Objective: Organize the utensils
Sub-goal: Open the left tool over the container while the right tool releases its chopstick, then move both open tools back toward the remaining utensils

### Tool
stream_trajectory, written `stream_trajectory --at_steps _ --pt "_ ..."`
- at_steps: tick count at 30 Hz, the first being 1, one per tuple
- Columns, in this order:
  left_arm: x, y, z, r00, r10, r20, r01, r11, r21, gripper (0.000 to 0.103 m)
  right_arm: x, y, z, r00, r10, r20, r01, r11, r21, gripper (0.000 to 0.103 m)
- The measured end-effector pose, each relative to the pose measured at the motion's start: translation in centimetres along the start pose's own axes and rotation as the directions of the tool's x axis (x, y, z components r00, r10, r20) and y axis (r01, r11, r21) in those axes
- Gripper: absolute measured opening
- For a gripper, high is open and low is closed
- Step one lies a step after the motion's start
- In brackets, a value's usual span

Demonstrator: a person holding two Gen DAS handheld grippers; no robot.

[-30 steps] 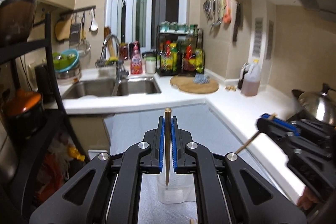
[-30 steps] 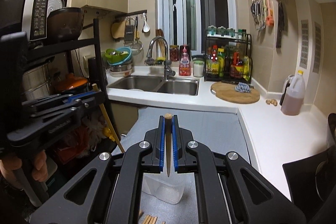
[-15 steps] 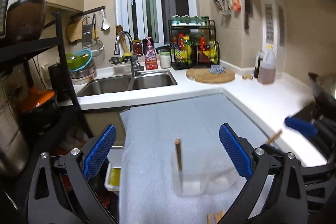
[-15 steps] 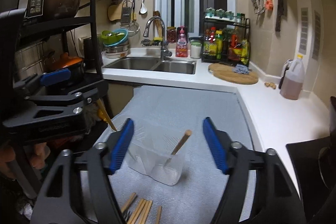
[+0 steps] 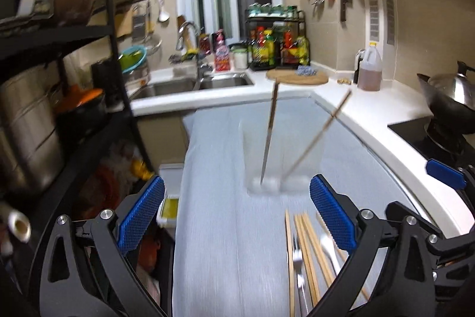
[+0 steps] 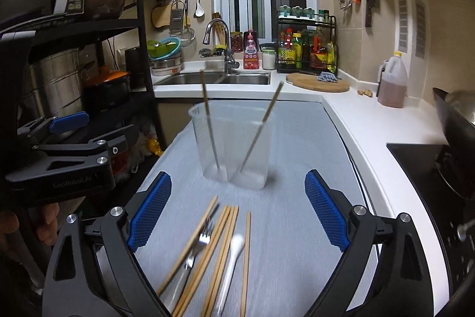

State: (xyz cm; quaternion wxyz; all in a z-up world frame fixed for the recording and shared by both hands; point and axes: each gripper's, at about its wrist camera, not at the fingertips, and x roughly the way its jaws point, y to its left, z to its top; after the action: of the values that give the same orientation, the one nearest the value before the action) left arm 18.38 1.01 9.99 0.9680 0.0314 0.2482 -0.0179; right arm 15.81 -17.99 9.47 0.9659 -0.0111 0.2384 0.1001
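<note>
**A:** Two chopsticks are standing in the clear container (image 6: 234, 144) on the grey-covered desk (image 6: 297, 198) — one (image 6: 209, 121) leaning left, the other (image 6: 261, 127) leaning right. That much is sorted.

**B:** And both tongs are empty. The right tongs (image 6: 237, 210) have just been opening, blue pads wide apart with nothing between them; the left tongs (image 5: 237, 216) are spread as wide as they go, also holding nothing.

**A:** Plenty left, though — a loose bundle of chopsticks (image 6: 219, 251) lies flat on the desk just in front of the container, with a fork (image 6: 199, 242) and a white spoon (image 6: 233, 254) mixed in among them.

**B:** So I'd call it an early stage: two pieces in, most of the pile waiting. Both tongs hang over that pile, well placed for another pick.
</note>
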Motion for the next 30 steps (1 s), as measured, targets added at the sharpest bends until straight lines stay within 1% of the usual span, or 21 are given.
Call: stream_trajectory --at_steps 4,7,11,13,18,23,30 --pt "-2.6 0.3 -3.5 0.999 -0.01 -0.035 0.009 0.999 -0.044 0.095 -3.2 0.7 -3.3 0.999 -0.032 0.014 0.032 0.999 -0.006 0.09" --pt "-4.3 0.2 -6.2 0.999 0.001 -0.042 -0.003 0.999 -0.047 0.095 -5.5 1.3 -5.4 0.997 -0.066 0.043 0.067 0.998 -0.02 0.09" --pt "-6.2 0.2 -9.1 0.999 0.017 -0.045 -0.019 0.999 -0.05 0.095 -8.1 1.8 -8.1 0.994 -0.08 0.068 0.082 0.996 -0.026 0.09" --pt "-7.1 0.1 -10.2 0.999 0.016 -0.045 -0.019 0.998 -0.059 0.095 -9.0 2.0 -9.2 0.995 -0.076 0.068 0.078 0.997 -0.022 0.09" --pt "-8.9 -0.2 -12.0 0.999 0.014 -0.043 -0.017 0.998 -0.065 0.095 -11.0 2.4 -11.1 0.995 -0.072 0.064 0.074 0.997 -0.022 0.09" --pt "-10.1 -0.3 -13.1 0.999 0.02 -0.031 -0.022 0.998 -0.064 0.095 -12.1 3.2 -12.4 0.996 -0.073 0.055 0.075 0.996 -0.052 0.09" --pt "-10.6 -0.4 -14.0 0.999 0.027 -0.032 -0.03 0.997 -0.068 0.095 -13.0 3.4 -13.3 0.994 -0.089 0.058 0.092 0.994 -0.065 0.09"
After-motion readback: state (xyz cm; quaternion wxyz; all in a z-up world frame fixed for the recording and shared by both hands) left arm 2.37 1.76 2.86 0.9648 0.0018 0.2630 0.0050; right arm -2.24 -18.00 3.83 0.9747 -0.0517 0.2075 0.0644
